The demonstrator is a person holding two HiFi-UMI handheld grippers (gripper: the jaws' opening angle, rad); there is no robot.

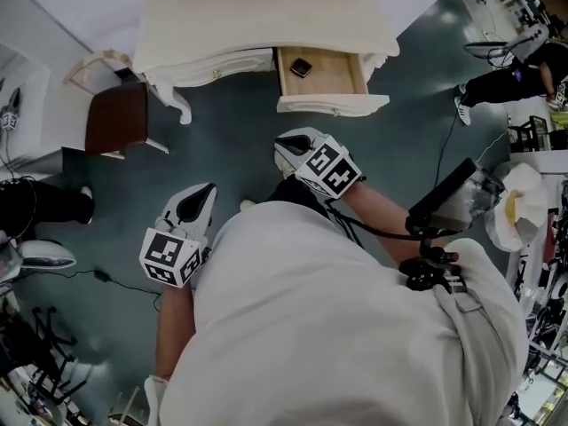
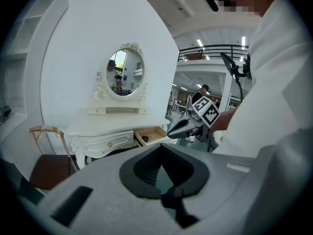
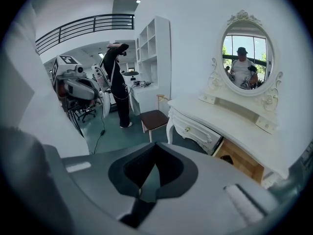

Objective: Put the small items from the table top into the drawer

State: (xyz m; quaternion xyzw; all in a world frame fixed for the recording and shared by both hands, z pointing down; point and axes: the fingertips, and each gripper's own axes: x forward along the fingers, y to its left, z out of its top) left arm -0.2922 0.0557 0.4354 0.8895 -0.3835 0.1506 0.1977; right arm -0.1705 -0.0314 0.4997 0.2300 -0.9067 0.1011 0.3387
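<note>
The white dressing table (image 1: 266, 25) stands ahead, with its right drawer (image 1: 328, 78) pulled out. A small dark item (image 1: 301, 67) lies at the back left of the drawer, and shows again in the right gripper view (image 3: 226, 159). I see nothing small on the table top. My left gripper (image 1: 197, 201) hangs over the floor near my body, shut and empty. My right gripper (image 1: 288, 145) is also shut and empty, a short way in front of the drawer. Each gripper shows in the other's view: the right gripper (image 2: 183, 128), the left gripper (image 3: 78, 88).
A brown-seated chair (image 1: 115, 118) stands left of the table. An oval mirror (image 3: 247, 53) rises on the table's back. A cable (image 1: 106, 278) trails over the green floor at left. A person in black (image 3: 117, 82) stands by white shelves; another person's legs (image 1: 497, 82) show at right.
</note>
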